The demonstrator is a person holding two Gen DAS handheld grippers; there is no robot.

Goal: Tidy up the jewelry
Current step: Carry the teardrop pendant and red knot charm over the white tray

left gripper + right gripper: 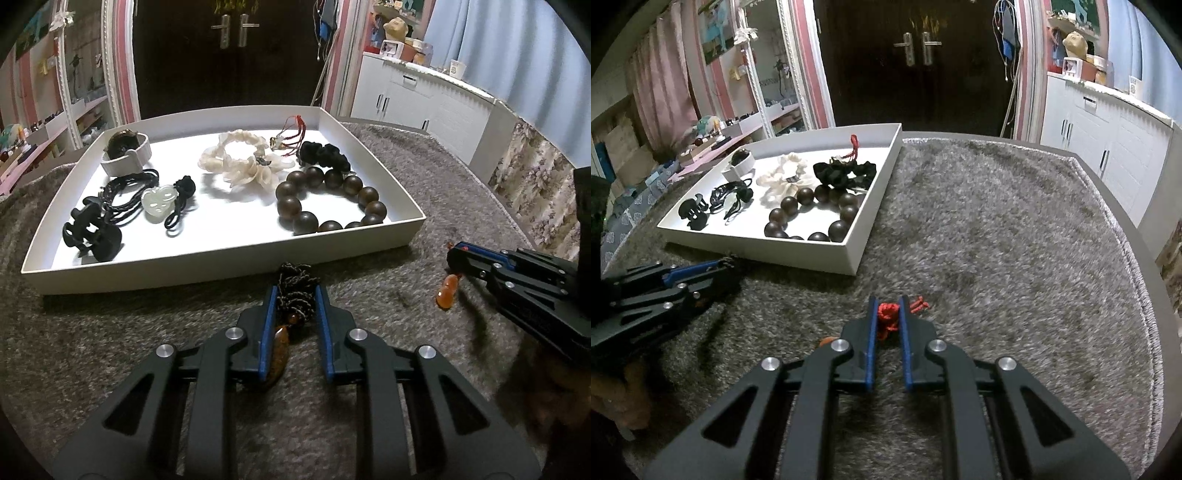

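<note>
Left hand-held gripper (295,295): is clamping the braided cord (297,286) of a brown pendant (279,345), ready for lifting.
Right hand-held gripper (887,308): is pinching a red knotted cord (886,316); its amber bead (447,291) is hanging.
White tray (221,264): is waiting just beyond on the carpeted surface (997,240), already holding the dark bead bracelet (328,201).

Shaggy grey-brown carpeted surface (979,229) (pile mottled) carries shallow white rectangular cardboard tray (236,264), tray toward left side in right wrist view.
</note>
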